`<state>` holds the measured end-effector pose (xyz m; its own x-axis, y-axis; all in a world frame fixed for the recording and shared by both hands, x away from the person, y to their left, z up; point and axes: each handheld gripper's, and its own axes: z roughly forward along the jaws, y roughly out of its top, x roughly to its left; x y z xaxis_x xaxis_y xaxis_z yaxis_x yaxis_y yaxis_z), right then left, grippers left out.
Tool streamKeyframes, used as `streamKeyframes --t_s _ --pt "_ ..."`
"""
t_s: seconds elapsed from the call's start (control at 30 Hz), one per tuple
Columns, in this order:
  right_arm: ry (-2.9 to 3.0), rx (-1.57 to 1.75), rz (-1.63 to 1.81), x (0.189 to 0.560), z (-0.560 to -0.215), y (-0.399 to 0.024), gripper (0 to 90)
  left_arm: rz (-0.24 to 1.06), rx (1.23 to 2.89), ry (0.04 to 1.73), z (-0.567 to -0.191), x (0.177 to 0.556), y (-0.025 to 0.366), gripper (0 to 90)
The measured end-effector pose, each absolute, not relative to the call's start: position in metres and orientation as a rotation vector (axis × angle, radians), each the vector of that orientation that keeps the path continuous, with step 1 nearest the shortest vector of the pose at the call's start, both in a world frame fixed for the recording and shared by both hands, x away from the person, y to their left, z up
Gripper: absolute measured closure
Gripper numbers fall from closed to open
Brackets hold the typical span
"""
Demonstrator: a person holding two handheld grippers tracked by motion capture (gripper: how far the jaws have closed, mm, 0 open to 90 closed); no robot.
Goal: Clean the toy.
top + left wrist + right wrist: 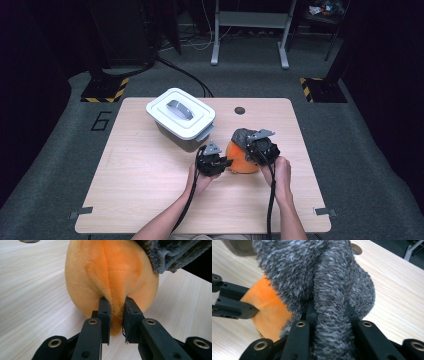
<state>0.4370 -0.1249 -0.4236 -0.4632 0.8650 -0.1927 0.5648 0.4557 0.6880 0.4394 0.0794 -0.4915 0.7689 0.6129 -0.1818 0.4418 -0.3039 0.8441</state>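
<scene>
An orange plush toy (241, 162) sits on the wooden table (145, 185), right of centre, with a grey fuzzy cloth (241, 135) draped over its top. My left gripper (225, 162) comes in from the toy's left. In the left gripper view its jaws (116, 312) are shut on a fold of the orange plush (110, 272), and the grey cloth (170, 252) hangs at top right. My right gripper (254, 149) sits over the toy's right side. In the right gripper view it (329, 312) is shut on a ridge of grey cloth (324, 270), and the orange plush (265, 307) and left gripper (237, 306) lie to the left.
A white lidded bin (181, 116) with a grey handle stands at the back left of the table, close to the left gripper. A round cable hole (240, 110) lies near the far edge. White frame legs (250, 30) stand on the floor beyond.
</scene>
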Motion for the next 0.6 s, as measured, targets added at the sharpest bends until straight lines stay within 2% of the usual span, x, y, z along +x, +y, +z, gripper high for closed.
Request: streamKeyframes --t_s 0.6 --pt "2.131 1.348 0.753 0.438 -0.448 -0.165 72.8 0.208 1.934 0.827 -0.496 0.441 0.082 78.0"
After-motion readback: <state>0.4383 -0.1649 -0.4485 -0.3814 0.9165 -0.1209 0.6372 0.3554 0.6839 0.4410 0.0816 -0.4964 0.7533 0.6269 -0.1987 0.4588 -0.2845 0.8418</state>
